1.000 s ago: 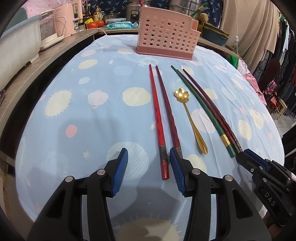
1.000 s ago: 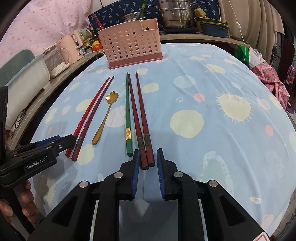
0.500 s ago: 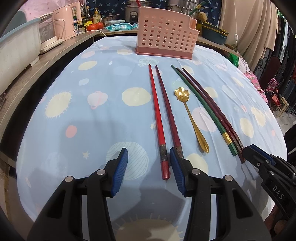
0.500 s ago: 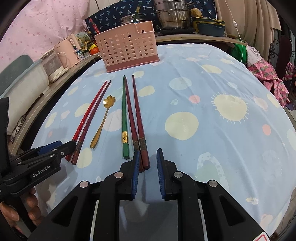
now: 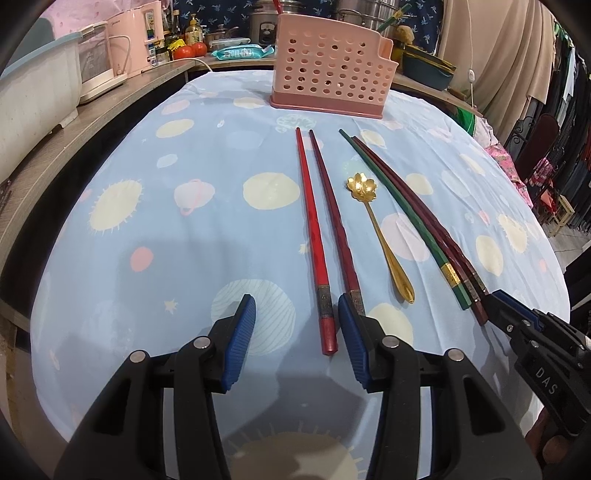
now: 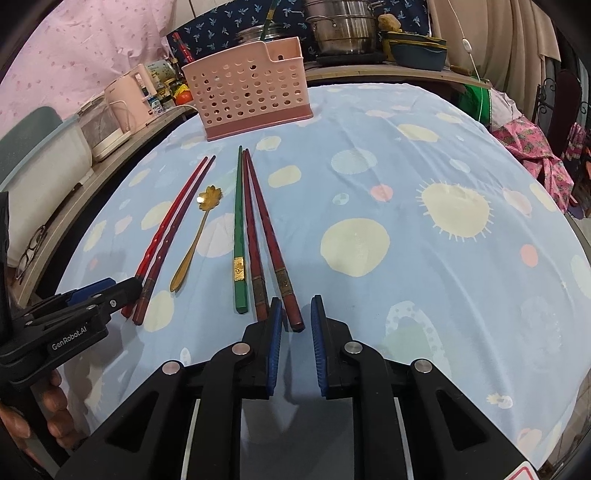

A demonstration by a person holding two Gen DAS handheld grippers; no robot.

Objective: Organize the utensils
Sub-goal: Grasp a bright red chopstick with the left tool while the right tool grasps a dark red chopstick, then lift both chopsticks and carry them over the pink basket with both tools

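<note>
On the blue patterned tablecloth lie a bright red chopstick (image 5: 312, 229), a darker red one (image 5: 334, 214), a gold flower spoon (image 5: 384, 236), a green chopstick (image 5: 406, 214) and two maroon chopsticks (image 5: 424, 210). My left gripper (image 5: 296, 301) is open; the bright red chopstick's near end lies between its pads, untouched. My right gripper (image 6: 295, 301) holds its jaws a narrow gap apart around the end of the rightmost maroon chopstick (image 6: 269, 236), pads not pressing. Its left finger covers the tip of the other maroon chopstick (image 6: 253, 236). The pink perforated basket (image 6: 251, 88) stands at the far side.
A wooden counter (image 5: 92, 110) runs along the left with a pink kettle (image 5: 136, 33) and a white appliance (image 5: 37, 85). Pots and bowls (image 6: 343, 26) stand behind the basket. The cloth's front edge is just below both grippers. A hand (image 6: 22, 421) holds the left gripper.
The near end of the rightmost maroon chopstick has parted a little from its neighbour. The right gripper's view has shifted slightly. The left gripper has stayed put.
</note>
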